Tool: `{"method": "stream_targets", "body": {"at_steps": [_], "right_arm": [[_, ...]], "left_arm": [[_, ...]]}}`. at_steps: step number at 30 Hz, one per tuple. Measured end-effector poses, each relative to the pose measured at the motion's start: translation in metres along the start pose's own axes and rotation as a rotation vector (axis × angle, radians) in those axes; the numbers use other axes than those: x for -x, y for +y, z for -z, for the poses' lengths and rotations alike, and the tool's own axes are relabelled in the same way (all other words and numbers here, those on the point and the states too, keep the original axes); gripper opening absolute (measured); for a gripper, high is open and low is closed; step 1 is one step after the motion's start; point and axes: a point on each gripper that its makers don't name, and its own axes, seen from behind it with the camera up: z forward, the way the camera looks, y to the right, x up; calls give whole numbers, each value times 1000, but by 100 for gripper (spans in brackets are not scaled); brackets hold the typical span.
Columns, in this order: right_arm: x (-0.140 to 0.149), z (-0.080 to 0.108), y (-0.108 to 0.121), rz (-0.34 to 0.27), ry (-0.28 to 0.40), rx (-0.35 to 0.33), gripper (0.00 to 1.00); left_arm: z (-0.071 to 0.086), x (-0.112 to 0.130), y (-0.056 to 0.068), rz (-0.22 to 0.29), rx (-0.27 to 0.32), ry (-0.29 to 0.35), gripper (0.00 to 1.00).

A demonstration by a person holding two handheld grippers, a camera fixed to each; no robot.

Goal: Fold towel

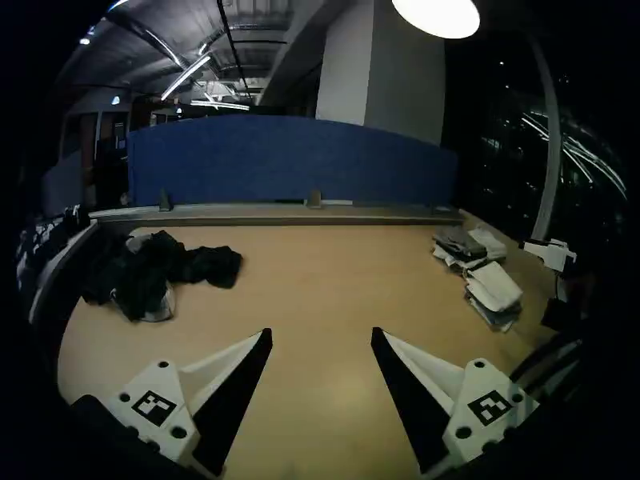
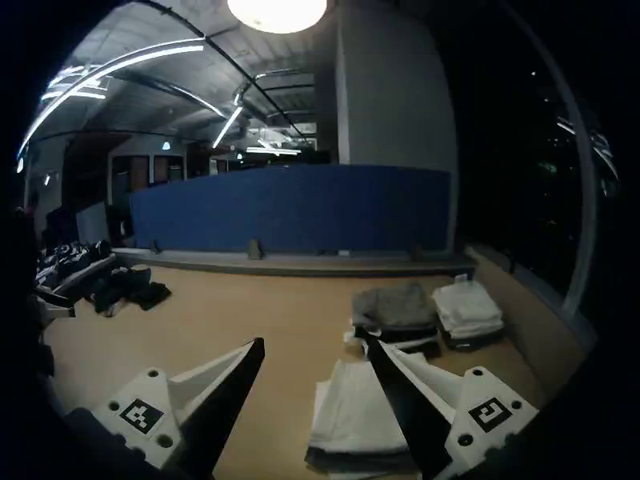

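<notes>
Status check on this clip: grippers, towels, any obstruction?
Left gripper open, empty. Right gripper open, empty. Dark cloth pile unfolded, not held; folded stacks across the table. Nothing in the way.

The table [image 1: 336, 272] lies open in the middle, between the dark clothes heap [image 1: 156, 272] and the folded towel stacks [image 1: 480, 276].

Blue partition [image 1: 288, 160], tan table [image 1: 336, 272], white towels [image 2: 468, 310], grey towel [image 2: 394, 306], black cloth heap [image 1: 152, 272].

Smooth pale wood worktop [image 1: 336, 272], soft white cloth towels [image 2: 352, 408], matt blue fabric partition [image 1: 288, 160], rumpled dark cloth heap [image 1: 152, 272]
</notes>
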Motion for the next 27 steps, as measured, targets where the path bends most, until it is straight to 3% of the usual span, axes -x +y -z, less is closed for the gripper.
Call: {"method": "stream_targets", "body": {"at_steps": [9, 15, 20, 27], "right_arm": [[-37, 3, -14, -40, 137, 14, 100], [-57, 9, -18, -72, 238, 29, 100], [-57, 9, -20, -62, 259, 57, 100], [-52, 9, -21, -51, 248, 93, 100]], "left_arm": [[-2, -25, -15, 13, -49, 103, 92], [7, -44, -35, 40, -114, 195, 92], [16, -62, -53, 60, -171, 281, 92], [21, -78, -63, 45, -205, 347, 92]]}}
